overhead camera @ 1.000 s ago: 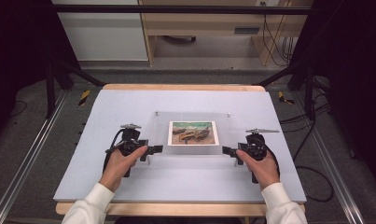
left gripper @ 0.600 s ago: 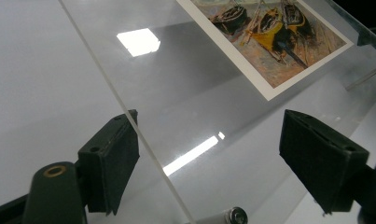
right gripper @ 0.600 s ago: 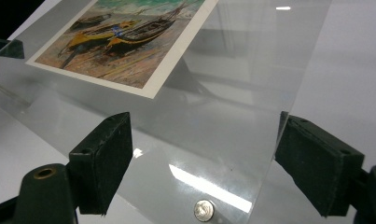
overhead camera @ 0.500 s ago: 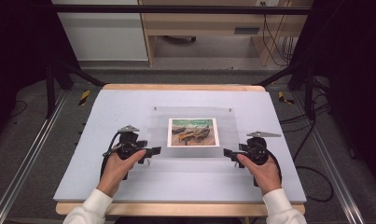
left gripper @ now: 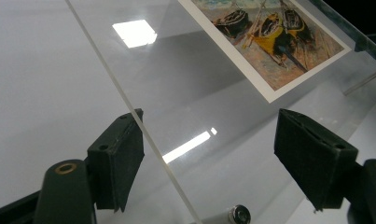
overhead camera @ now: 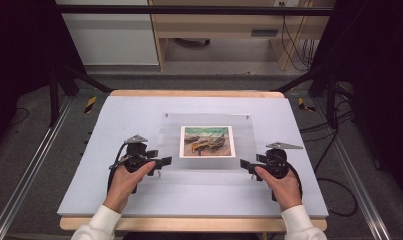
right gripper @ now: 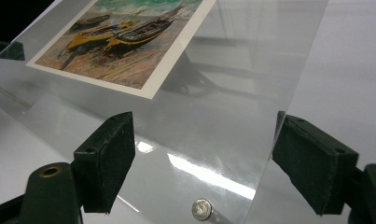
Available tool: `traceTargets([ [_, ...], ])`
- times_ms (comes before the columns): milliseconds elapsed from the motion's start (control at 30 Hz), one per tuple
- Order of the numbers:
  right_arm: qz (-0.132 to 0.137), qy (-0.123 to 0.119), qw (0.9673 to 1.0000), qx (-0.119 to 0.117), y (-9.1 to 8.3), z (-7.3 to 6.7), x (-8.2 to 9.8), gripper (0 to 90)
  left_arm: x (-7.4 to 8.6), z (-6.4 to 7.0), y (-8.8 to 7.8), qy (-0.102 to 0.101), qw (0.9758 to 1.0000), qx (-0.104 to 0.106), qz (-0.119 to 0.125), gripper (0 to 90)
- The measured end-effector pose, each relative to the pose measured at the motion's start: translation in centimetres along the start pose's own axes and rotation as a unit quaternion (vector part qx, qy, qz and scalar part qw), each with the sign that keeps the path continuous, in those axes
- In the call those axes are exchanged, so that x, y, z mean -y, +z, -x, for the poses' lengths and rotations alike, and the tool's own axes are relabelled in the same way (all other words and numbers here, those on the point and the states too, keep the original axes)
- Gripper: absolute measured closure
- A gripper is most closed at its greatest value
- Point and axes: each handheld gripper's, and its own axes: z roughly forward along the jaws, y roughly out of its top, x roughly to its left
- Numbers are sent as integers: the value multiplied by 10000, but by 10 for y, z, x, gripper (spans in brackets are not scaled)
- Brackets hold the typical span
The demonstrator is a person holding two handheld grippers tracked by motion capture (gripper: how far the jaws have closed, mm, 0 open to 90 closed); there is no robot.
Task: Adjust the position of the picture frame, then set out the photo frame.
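Note:
A clear acrylic sheet (overhead camera: pixel 246 142) lies flat in the middle of the table, and a print of beached boats (overhead camera: pixel 207 141) shows through it. My left gripper (overhead camera: pixel 161 161) is open at the sheet's near left corner. In the left gripper view (left gripper: pixel 209 163), the sheet's edge (left gripper: pixel 129 112) runs between the jaws, and the boat print (left gripper: pixel 269 42) lies beyond. My right gripper (overhead camera: pixel 244 164) is open at the near right corner. The right gripper view (right gripper: pixel 206 163) has that corner (right gripper: pixel 269 140) between the jaws and a metal screw head (right gripper: pixel 202 209) just inside it.
The pale table top (overhead camera: pixel 114 120) has bare room all around the sheet, and a wooden strip (overhead camera: pixel 189 223) lines its near edge. A small metal standoff (left gripper: pixel 237 213) sits at the sheet's near left corner. Dark stand legs and cables lie on the floor at both sides.
Both hands drew back slightly toward the near edge, the right one also a little outward. The sheet's far edge now appears a little farther back. The print stayed in place.

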Motion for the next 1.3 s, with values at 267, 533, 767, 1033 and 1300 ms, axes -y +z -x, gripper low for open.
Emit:
traceTargets([
  [267, 24, -20, 10000, 25, -1, -1, 1, 217, 0, 3, -1, 26, 10000, -68, -9, 238],
  [533, 45, -117, 9999, 61, -3, -3, 3, 216, 1, 6, -4, 91, 9999, -129, 4, 247],
  [767, 89, -213, 9997, 112, -6, -5, 5, 230, 3, 8, -6, 137, 9998, -166, 38, 269],
  [1033, 127, -331, 9992, 199, -12, -10, 9, 250, 6, 13, -12, 239, 9995, -214, 42, 303],
  [1300, 197, -502, 9979, 360, -18, -16, 14, 277, 10, 20, -18, 354, 9987, -344, 95, 341],
])
